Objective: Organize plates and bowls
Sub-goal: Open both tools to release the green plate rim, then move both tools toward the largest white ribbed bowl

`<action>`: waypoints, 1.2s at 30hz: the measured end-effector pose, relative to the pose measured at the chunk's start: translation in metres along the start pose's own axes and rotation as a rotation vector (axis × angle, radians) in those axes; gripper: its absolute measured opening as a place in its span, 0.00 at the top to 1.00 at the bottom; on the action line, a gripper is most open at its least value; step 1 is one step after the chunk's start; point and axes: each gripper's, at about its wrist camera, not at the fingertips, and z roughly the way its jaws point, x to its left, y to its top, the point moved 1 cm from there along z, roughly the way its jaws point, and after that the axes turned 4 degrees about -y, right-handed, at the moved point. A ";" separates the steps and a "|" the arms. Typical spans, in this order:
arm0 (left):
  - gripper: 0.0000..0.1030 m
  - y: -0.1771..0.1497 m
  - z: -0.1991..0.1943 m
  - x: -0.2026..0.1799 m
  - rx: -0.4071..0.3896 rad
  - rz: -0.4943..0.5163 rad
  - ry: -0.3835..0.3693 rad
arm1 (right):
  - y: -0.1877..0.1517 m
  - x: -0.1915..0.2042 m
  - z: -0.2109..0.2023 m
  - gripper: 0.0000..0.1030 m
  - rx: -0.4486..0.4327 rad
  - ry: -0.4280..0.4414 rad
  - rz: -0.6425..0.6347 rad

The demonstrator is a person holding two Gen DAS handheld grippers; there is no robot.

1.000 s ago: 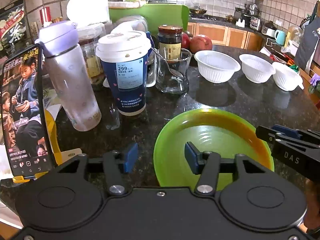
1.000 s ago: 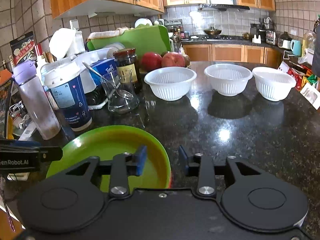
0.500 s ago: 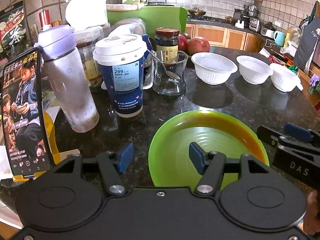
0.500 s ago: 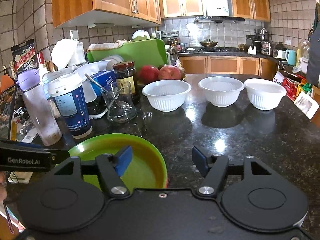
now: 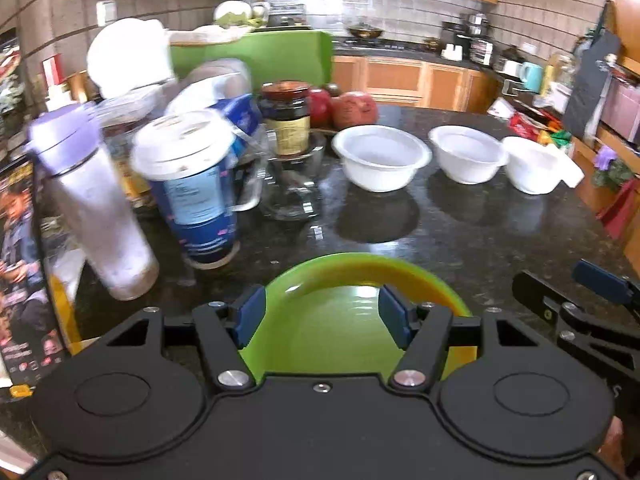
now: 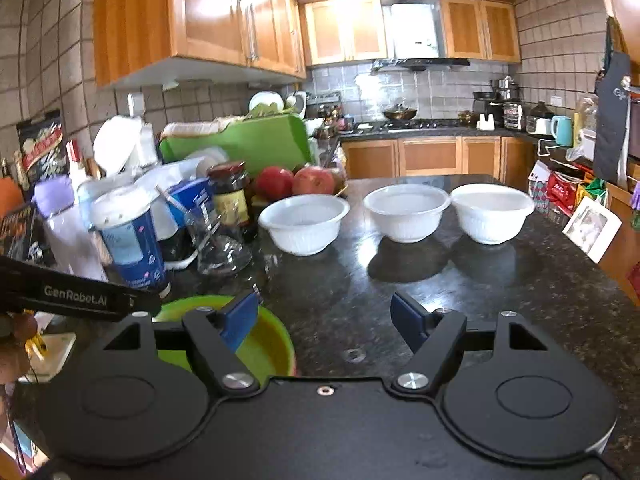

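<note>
On the counter, green plate [image 5: 344, 312] flat, both grippers [image 5: 322, 314] [image 6: 324, 316] spread wide, empty.

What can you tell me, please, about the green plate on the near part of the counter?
The round green plastic-looking plate has a glossy, shallow well and a raised rim that shades to yellow-orange on its right. It looks empty and lies flat on the dark speckled stone counter, near its front edge, apart from the blue paper cup and the white bowls. The open left gripper is over it, one blue-padded finger at each side; contact cannot be judged. The right-wrist view shows its right rim.
</note>
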 end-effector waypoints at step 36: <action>0.23 0.073 0.119 -0.197 0.135 0.003 0.077 | 0.083 -0.235 0.108 0.33 0.097 0.031 -0.185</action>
